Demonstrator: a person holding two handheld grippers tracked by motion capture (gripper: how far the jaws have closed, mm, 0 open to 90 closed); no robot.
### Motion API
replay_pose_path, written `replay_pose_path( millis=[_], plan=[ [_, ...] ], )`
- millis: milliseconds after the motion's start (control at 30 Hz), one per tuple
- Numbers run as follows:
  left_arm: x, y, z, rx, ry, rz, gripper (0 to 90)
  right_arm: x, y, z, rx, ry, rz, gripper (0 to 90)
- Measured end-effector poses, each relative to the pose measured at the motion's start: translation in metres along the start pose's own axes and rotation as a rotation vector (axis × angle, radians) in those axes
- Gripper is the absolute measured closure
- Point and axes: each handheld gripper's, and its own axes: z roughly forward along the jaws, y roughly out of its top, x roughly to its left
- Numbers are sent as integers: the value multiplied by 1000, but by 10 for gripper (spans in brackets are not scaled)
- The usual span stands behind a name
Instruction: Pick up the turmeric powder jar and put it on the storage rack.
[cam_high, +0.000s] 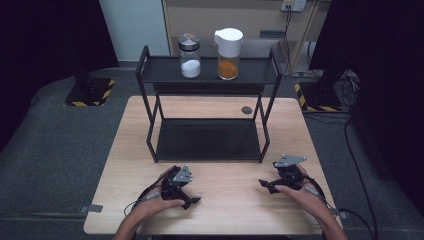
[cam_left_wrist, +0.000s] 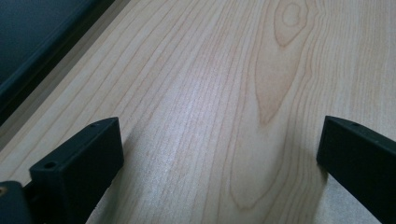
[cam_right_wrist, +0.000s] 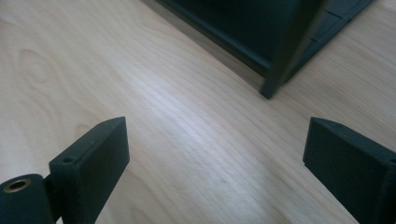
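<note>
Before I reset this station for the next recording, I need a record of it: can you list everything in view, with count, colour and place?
Light wooden table: one, pale wood, centre of the high view.
Black metal two-tier rack: one, black, standing on the far half of the table; lower tier bare.
Glass jar with silver lid and white powder: one, on the rack's top tier, left.
Glass jar with white lid and orange powder: one, on the top tier, right.
Dark round disc: one, on the table behind the rack.
Black stands with yellow-black striped bases: two, on the grey floor either side.
Left gripper: one, black, jaws open, low over the near left table.
Right gripper: one, black, jaws open, near right.
</note>
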Motion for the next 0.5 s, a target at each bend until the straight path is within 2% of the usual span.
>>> replay_pose_path(
  millis=[200, 400, 500],
  plan=[
    [0, 0, 0, 0, 0, 0, 0, -4, -8, 3, 19, -80, 49, 63],
    [0, 0, 0, 0, 0, 0, 0, -4, -15, 8, 36, -116, 57, 48],
    [0, 0, 0, 0, 0, 0, 0, -9, -19, 8, 25, -103, 78, 40]
  ],
)
